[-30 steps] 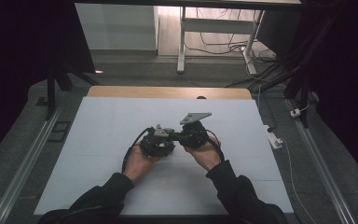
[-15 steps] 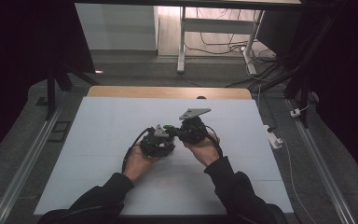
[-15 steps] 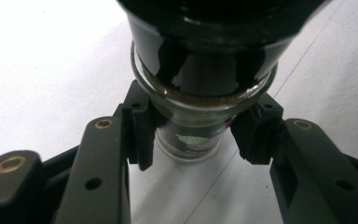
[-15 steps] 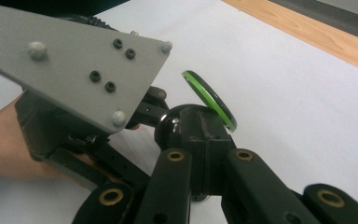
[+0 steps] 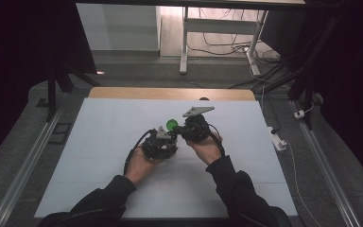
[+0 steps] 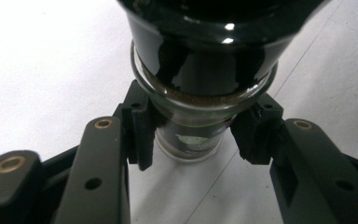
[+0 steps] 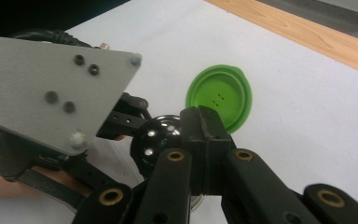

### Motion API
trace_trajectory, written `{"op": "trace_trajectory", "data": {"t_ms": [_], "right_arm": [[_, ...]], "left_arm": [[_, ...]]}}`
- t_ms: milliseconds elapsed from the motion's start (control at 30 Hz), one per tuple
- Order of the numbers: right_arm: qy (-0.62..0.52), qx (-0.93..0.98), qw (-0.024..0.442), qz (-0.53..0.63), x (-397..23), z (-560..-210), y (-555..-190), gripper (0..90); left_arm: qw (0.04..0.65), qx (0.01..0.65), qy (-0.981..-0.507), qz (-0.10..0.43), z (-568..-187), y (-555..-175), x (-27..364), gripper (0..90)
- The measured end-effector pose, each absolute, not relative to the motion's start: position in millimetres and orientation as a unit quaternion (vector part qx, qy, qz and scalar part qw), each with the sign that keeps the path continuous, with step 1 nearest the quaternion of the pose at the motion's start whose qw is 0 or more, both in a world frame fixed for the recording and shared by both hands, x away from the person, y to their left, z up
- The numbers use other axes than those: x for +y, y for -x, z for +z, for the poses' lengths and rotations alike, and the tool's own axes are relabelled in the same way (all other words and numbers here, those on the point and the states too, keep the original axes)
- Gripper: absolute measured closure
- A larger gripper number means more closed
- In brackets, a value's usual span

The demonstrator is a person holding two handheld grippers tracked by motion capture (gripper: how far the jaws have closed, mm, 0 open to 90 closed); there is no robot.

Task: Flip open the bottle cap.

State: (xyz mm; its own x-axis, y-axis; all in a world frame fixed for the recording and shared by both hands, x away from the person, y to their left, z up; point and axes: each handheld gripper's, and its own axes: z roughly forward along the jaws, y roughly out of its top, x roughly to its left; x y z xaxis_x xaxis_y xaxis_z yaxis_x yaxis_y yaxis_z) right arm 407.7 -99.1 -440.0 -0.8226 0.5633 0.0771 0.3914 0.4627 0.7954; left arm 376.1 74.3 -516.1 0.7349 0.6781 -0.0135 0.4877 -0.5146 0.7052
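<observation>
jar: clear glass, glossy black top | lid: bright green | table: pale white, light wood strip at far edge | gripper jaws: black

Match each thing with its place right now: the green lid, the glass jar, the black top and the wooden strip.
Things:
1. green lid
2. glass jar
3. black top
4. wooden strip

Places:
a. sitting on the jar
b. along the table's far edge
c. lying on the white table
d. clamped in the left hand-held gripper

Pairs: 1-c, 2-d, 3-a, 4-b
</observation>
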Motion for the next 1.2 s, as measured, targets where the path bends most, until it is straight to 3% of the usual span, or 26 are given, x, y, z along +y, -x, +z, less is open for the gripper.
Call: {"op": "trace_trajectory", "data": {"t_ms": [400,700,900,1200], "right_arm": [[-0.275,0.850,0.097,0.438,-100.9,-439.7,-405.2,88.8],[-0.272,0.851,0.098,0.439,-104.2,-435.7,-397.6,80.3],[-0.275,0.849,0.096,0.440,-110.6,-432.0,-391.9,70.8],[-0.274,0.853,0.091,0.436,-114.7,-432.7,-383.4,48.6]], "left_arm": [[0.347,0.335,-0.868,0.118,-513.7,-380.0,75.1,52.7],[0.364,0.331,-0.862,0.120,-503.5,-377.1,82.9,35.3],[0.374,0.327,-0.863,0.091,-495.6,-374.9,93.9,25.6],[0.382,0.331,-0.860,0.060,-486.4,-369.0,106.0,20.2]]}}
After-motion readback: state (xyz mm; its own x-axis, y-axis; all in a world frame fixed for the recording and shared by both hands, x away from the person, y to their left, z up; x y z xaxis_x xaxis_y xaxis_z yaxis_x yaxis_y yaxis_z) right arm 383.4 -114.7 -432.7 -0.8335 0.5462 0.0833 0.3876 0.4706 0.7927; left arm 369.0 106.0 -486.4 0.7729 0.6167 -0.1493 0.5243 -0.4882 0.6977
